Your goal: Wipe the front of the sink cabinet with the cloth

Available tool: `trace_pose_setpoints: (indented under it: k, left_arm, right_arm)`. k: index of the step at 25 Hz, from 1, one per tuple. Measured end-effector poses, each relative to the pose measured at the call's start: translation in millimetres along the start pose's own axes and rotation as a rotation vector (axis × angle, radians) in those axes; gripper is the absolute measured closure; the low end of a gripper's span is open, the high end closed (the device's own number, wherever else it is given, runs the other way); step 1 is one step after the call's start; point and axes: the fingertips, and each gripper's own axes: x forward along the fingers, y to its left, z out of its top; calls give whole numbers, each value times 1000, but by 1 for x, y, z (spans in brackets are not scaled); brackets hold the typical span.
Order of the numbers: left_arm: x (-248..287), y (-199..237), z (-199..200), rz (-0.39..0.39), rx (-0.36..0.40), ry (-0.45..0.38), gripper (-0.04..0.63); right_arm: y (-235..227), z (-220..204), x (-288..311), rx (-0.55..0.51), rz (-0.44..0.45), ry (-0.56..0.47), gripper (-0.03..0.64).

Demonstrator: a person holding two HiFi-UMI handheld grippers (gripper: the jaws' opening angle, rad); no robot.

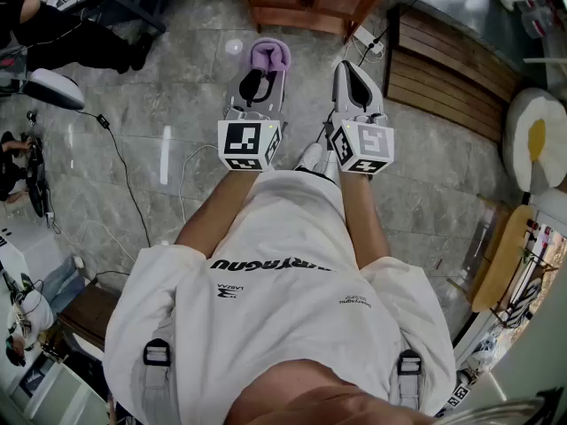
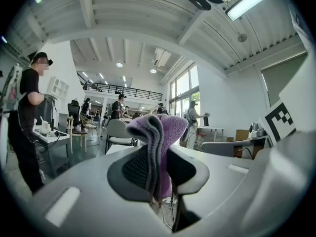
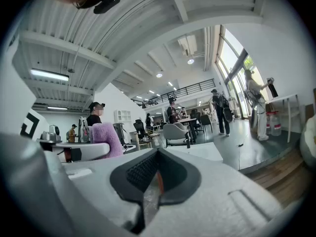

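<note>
Two grippers held level, cloth ready in the left

Both tools point forward over the grey stone-tiled floor (image 1: 177, 104). The left hand-held gripper (image 1: 261, 78) is clamped on a folded purple terry cloth (image 1: 273, 56). The left gripper view shows the fold pinched between the dark pads, with its bulk standing up past the jaw tips. The right hand-held gripper (image 1: 354, 82) is closed on nothing, its pads meeting. A brown wooden cabinet (image 1: 310, 3), probably the sink cabinet, stands straight ahead beyond both jaw tips, apart from the cloth. Wiping has not begun. The cloth-bearing left side has to travel forward until the protruding fold meets the cabinet's front.
</note>
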Motion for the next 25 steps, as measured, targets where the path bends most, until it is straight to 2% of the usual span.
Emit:
trace_pose_setpoints:
  k: [8, 13, 20, 25]
  left_arm:
    - [8, -2, -2, 18, 1, 0, 512]
    - [16, -3, -8, 54, -2, 13, 512]
    - [40, -10, -20, 89, 30, 22, 512]
    - [61, 0, -31, 117, 17, 40, 512]
  right_arm:
    - [-6, 1, 4, 1, 46, -8, 617]
    - [-23, 0, 7, -12, 47, 10, 617]
    - [-49, -12, 20, -30, 94, 34, 617]
    - [-66, -20, 43, -2, 90, 35, 619]
